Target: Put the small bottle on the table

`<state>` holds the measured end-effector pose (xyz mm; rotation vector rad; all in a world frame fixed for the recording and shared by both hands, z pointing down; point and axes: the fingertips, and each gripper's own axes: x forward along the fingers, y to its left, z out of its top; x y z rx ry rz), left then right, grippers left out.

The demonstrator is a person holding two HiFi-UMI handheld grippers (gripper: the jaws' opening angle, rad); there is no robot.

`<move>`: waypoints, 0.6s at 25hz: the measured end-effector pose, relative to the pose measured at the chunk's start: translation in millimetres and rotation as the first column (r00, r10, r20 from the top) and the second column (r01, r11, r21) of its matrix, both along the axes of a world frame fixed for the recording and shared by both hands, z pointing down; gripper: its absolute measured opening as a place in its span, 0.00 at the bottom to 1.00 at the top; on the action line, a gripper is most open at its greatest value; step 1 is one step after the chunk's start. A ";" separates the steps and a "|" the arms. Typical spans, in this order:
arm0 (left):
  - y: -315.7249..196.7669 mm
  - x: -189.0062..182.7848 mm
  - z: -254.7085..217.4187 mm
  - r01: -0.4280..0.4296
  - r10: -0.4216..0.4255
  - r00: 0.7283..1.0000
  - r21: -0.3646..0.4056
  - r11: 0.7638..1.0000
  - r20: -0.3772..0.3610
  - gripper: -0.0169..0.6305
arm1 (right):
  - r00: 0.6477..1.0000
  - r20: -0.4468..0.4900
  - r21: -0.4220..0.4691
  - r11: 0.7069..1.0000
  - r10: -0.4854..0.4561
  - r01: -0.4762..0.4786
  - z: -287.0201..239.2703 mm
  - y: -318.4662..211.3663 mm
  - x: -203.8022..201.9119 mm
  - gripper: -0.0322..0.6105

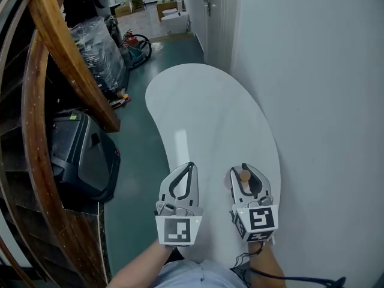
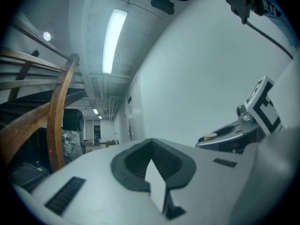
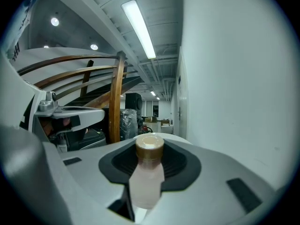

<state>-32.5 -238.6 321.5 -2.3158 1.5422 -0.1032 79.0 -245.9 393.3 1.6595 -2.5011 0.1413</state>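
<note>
We see the right gripper partly closed, its dark pads pressing on the small bottle, a pale bottle with a tan cap that points toward the jaw tips. The bottle is held over the near end of the white table, close to its right edge by the wall; we cannot tell whether it touches the top. The left gripper, beside it toward the table's left edge, has its jaws closed tip to tip with nothing between them
</note>
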 end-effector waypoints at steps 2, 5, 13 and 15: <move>-4.2 -2.2 5.9 0.006 -0.007 0.999 -0.026 1.000 -0.036 0.02 | 1.000 -0.005 -0.008 1.000 0.003 -0.003 3.6 -2.9 -0.3 0.23; -10.8 -4.0 13.8 0.009 -0.012 0.998 -0.058 0.998 -0.060 0.02 | 1.000 -0.014 -0.022 1.000 0.005 -0.006 11.2 -8.4 -0.5 0.23; -23.6 -4.2 21.5 -0.014 0.017 0.995 -0.034 0.999 0.101 0.02 | 1.000 -0.022 -0.083 0.996 0.014 -0.016 42.6 -16.5 3.2 0.23; -24.9 -4.8 26.2 -0.012 0.017 0.995 -0.053 0.999 0.097 0.02 | 1.000 -0.017 -0.097 0.995 0.016 -0.017 48.3 -17.7 3.2 0.23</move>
